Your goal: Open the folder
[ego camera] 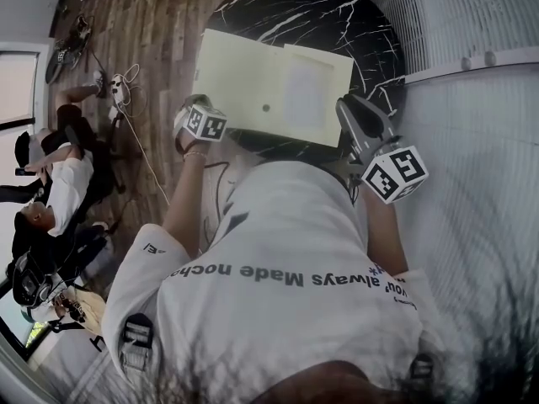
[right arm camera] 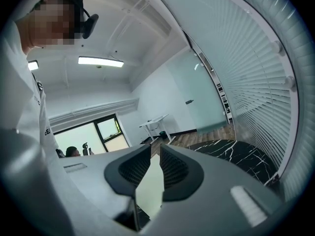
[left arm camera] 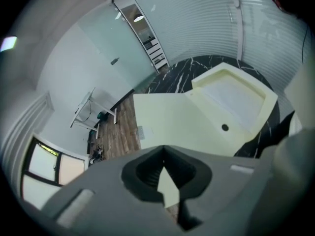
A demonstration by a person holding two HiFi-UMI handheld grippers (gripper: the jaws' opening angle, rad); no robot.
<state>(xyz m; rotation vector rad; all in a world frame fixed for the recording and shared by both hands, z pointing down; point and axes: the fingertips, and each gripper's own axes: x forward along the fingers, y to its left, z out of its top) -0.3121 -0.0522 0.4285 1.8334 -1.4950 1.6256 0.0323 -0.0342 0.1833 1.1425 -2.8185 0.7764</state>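
One round black marble table (ego camera: 337, 15) is spreading out beneath and beyond both sets of fingers, and the pale yellow folder (ego camera: 253, 82) is lying across it, stretching from the left gripper (left arm camera: 164, 156) over to the right gripper (right arm camera: 153, 154). Ahead of the left fingers (left arm camera: 142, 173) the folder's shallow tray half (left arm camera: 231, 100) is sitting over the table, while its flat cover (left arm camera: 167, 122) is angling up off the tray toward those fingers, which are pinching one corner of it tightly. The right fingers (right arm camera: 174, 173) are standing narrow, with a pale edge of the folder running between them and apparently being gripped there. A small dark stud (left arm camera: 224, 127) is showing near where tray and cover are meeting, ahead of the left fingers. The opening is looking well under way. Trouble could be coming from the slim hold: only a corner tip is sitting between the left fingers, so a quick swing could be pulling it free and letting the cover drop shut. If the right fingers are holding too lightly, the whole folder could be lifting or sliding across the slick table with the cover instead of hinging open.
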